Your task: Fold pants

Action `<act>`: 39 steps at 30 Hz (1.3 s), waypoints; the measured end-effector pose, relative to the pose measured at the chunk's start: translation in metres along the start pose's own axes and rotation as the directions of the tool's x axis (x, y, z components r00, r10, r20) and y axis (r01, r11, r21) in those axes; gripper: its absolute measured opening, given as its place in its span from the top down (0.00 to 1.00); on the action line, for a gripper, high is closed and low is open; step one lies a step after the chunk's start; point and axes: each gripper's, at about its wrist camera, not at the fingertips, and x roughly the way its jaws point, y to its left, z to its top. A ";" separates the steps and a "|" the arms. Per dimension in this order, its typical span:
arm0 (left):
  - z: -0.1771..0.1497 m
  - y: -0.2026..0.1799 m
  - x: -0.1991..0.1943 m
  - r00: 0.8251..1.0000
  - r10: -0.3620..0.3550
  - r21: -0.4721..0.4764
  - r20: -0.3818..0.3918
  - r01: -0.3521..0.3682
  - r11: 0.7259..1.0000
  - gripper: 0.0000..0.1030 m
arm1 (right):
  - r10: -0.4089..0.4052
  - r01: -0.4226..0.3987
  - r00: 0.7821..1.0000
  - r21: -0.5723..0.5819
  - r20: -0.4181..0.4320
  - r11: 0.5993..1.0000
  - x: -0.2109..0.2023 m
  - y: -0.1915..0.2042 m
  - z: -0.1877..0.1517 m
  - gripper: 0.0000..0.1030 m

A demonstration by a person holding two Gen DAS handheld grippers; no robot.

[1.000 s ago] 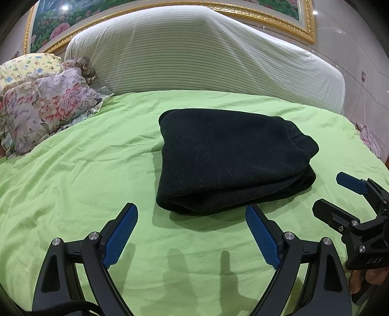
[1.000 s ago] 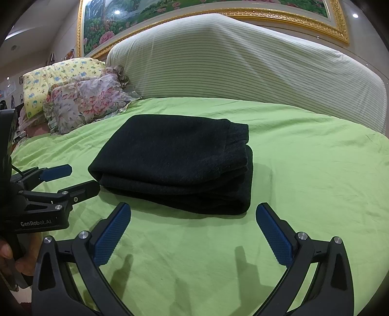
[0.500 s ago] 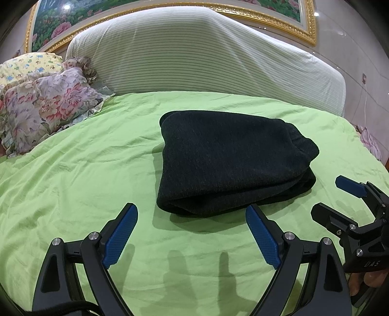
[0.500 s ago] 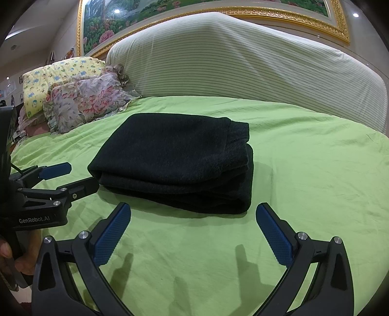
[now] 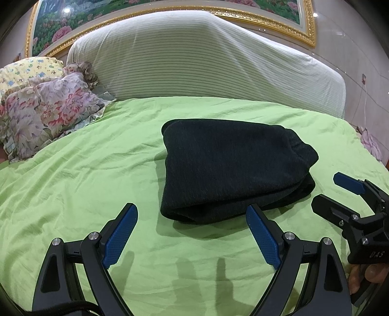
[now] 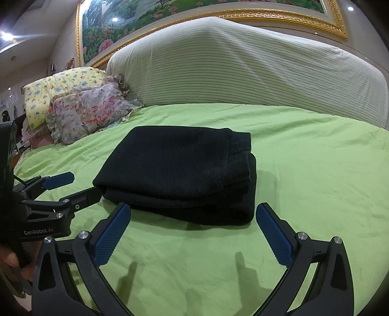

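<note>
One pair of black pants point(image 5: 231, 167), folded into a thick rectangular stack of several layers, lies on your green bedsheet point(image 5: 85, 184), about midway across the bed and well short of the headboard end. Seen from your right wrist, the same stack point(image 6: 175, 170) shows its rounded fold facing you and its layered ends turned toward the bed's right side.

Two grippers, both yours, both with nothing in them:
- left gripper point(image 5: 192, 233): blue-padded fingers point(image 5: 119, 237) spread wide, poised above the sheet just short of the near edge of the pants, not touching them. From the right wrist it appears at the left point(image 6: 73, 187), one black finger tip close against the stack's near left corner; whether it touches, you cannot tell.
- right gripper point(image 6: 192, 231): fingers point(image 6: 274, 235) equally wide apart, just short of the stack's near edge. From the left wrist it shows at the right edge point(image 5: 340, 194), beside the stack's right end.

Two pillows at the head-end left corner: one floral pillow point(image 5: 46, 111) in front, one yellow printed pillow point(image 6: 60, 87) behind it.

One striped cover point(image 5: 201, 60) draped over the headboard.

One gold-framed floral painting point(image 6: 170, 14) on the wall above.
</note>
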 end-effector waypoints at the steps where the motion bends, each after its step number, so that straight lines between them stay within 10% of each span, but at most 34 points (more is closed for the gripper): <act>1: 0.001 0.001 0.000 1.000 0.000 -0.002 0.001 0.000 1.000 0.11 | 0.002 -0.002 1.000 -0.008 -0.001 1.000 0.001 0.001 0.001 0.00; 39: 0.003 0.003 -0.003 1.000 0.012 -0.007 0.000 -0.012 1.000 0.11 | 0.017 -0.017 1.000 -0.024 0.001 1.000 0.005 -0.006 0.011 0.00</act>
